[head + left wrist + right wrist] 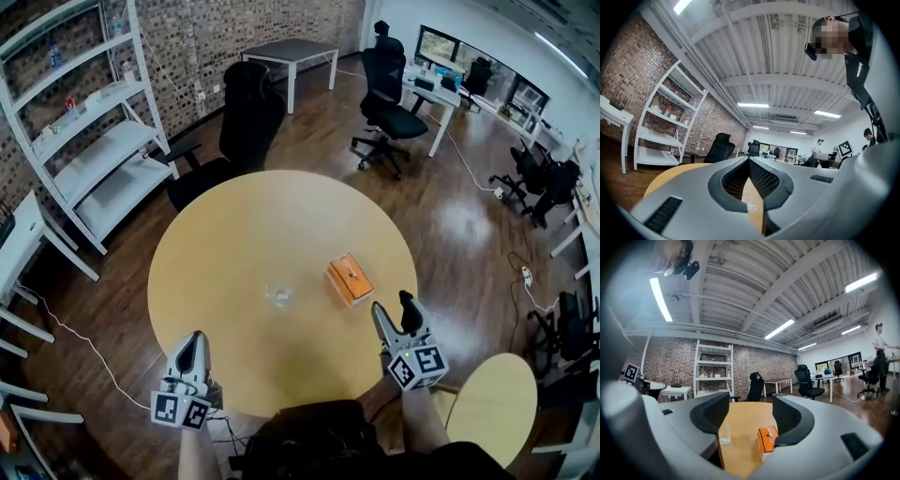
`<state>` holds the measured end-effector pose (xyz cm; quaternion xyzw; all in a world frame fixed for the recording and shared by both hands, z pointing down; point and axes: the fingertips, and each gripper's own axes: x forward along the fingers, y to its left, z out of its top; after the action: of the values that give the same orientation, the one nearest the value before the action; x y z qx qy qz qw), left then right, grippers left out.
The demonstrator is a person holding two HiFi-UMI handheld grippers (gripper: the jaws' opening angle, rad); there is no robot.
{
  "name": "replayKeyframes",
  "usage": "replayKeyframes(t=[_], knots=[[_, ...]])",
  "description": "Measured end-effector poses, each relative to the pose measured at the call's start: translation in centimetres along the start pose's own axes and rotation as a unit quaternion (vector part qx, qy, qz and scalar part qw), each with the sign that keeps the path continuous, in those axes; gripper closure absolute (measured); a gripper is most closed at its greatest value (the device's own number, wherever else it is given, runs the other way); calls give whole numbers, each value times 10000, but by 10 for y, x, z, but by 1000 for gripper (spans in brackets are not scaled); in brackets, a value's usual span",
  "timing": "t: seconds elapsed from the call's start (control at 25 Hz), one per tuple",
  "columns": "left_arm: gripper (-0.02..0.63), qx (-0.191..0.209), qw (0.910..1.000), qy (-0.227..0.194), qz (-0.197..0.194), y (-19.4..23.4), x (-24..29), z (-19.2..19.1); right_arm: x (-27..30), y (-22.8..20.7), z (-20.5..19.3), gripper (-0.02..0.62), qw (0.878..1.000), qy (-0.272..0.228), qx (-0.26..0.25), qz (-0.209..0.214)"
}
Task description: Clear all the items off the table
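Though the left tool (749, 160), shut, faces the glass (751, 205) alone, the right tool (751, 396), wide, also views the orange box (767, 439).

A brown wood floor (450, 216) lies around the round table (234, 281). Far ahead of the jaws stand a black chair (248, 122), white shelves (91, 150) and a brick wall (216, 37). Long lights (780, 329) shine above.
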<state>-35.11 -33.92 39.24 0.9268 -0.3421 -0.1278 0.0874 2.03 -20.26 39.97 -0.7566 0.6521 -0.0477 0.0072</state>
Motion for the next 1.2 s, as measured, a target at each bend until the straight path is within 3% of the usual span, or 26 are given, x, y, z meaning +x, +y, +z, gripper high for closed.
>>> replayKeyframes(t=[0.12,0.32,0.4,0.52,0.6,0.88,1.0,1.2], knots=[[614,-89,9999,30,39,4,1,-7,11,5,-19,299,9981,540,-308,-10],[614,40,9998,42,201,-3,9,-23,23,-18,-57,299,9939,1097,-113,10],[614,27,9995,126,274,-6,14,-30,32,-27,-73,236,9907,1357,-83,32],[614,-33,9988,353,347,-9,27,-44,51,-40,-95,236,9844,1753,-72,104],[614,-47,9980,461,419,-7,37,-53,68,-47,-109,161,9790,2025,-85,230],[614,-185,9941,636,863,-1,63,-84,127,-62,-168,156,9549,2916,-60,557],[614,-237,9918,767,991,1,68,-97,140,-65,-193,115,9412,3314,-132,647],[614,-274,9877,944,1220,9,80,-119,150,-69,-219,115,9231,3758,-161,798]])
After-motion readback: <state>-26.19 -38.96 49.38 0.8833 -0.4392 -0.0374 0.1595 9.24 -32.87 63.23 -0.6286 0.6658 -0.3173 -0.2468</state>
